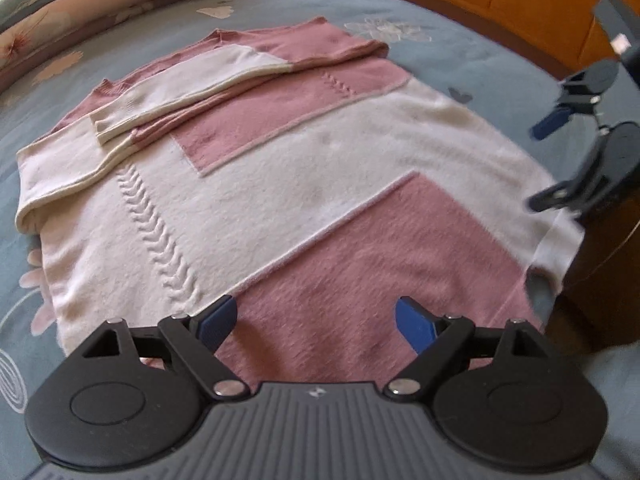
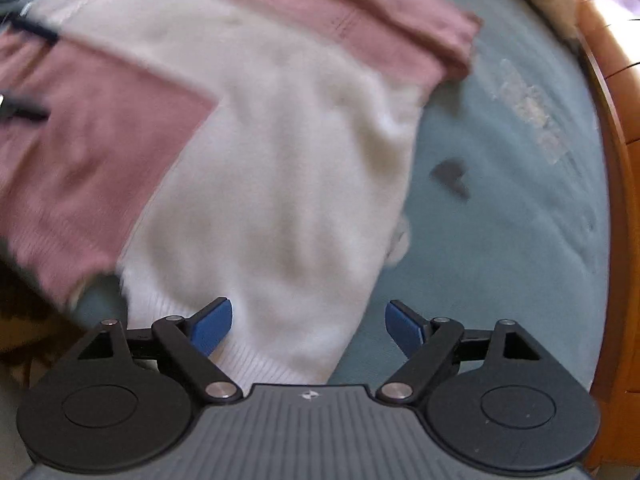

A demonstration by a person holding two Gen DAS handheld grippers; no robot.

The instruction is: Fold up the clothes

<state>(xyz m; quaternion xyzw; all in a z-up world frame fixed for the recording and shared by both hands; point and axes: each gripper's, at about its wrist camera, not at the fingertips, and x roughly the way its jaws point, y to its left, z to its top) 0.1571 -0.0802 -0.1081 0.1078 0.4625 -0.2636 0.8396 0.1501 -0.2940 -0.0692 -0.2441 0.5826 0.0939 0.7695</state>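
**Both grippers poised at the hem of a half-folded sweater**

A pink and cream colour-block knitted sweater [image 1: 280, 184] lies flat on a grey-blue bedspread printed with pale flowers [image 1: 460, 64]. Its sleeves are already crossed over the chest at the far end, one cream sleeve [image 1: 172, 96] on top, so what remains, as I judge it, is to fold the body in half. The sweater's long axis runs away from the hands, collar far, ribbed hem near.

That hem is what the coming move turns on. The left gripper [image 1: 316, 324] hangs over the pink panel at the near edge, jaws spread wide with bare knit showing between its blue pads [image 1: 218, 320]; they do not appear to press on anything. The right gripper [image 2: 308, 326] sits over the cream ribbed corner of the hem [image 2: 256, 356], which falls mostly toward its left pad [image 2: 212, 326], with bedspread under the other. Its jaws also stand well apart and grip nothing. In the left wrist view it appears at the sweater's right edge, blurred. Each hand is nearest its own hem corner; whether either touches the cloth I cannot tell.

A wooden bed frame [image 2: 616, 160] curves round the far side.
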